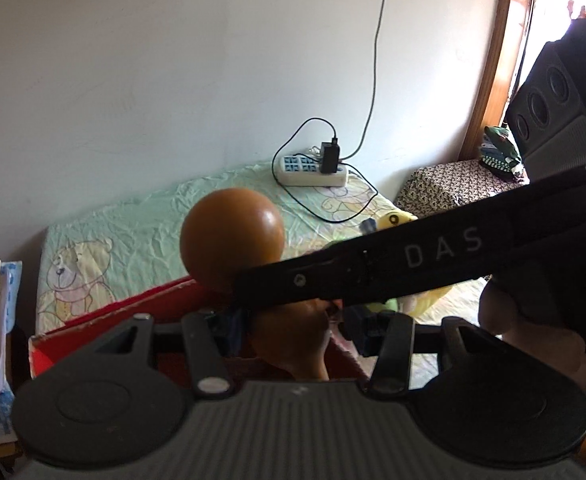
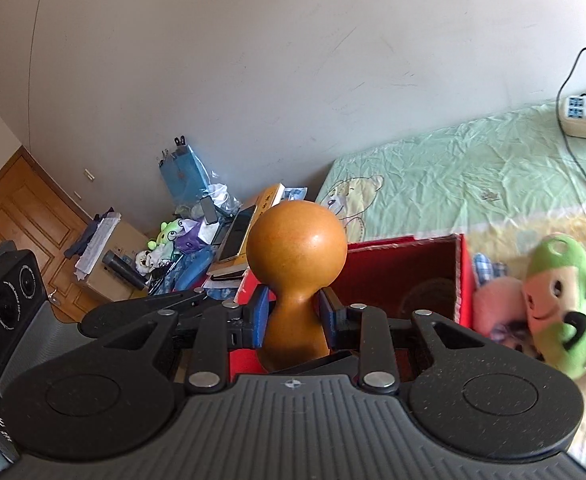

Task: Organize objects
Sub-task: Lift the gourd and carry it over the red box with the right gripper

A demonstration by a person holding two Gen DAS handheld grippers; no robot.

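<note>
Orange-brown gourd (image 2: pixel 297 276) sits upright in the right gripper (image 2: pixel 293 312), blue pads clamped on its narrow waist, round top up, held above the red box (image 2: pixel 409 276). Left gripper (image 1: pixel 293 328) is on the lower bulb from the other side, but the right gripper's arm crosses in front, so whether its pads press I cannot tell.

Risks: the waist is smooth and tapered, so the gourd could slide or pivot if either hand twists out of step. Two grippers crowd one small thing, so fingers may knock each other. The box rim is just under the bulb, so a low pass would clip it.

Around, in the right wrist view: plush toys (image 2: pixel 549 304) at 3 o'clock of the box on the sheet (image 2: pixel 473 168), power strip (image 2: pixel 585 116) at 2 o'clock, books (image 2: pixel 249 224) and clutter at 10 o'clock. Something dark lies in the box, taking some floor space.
</note>
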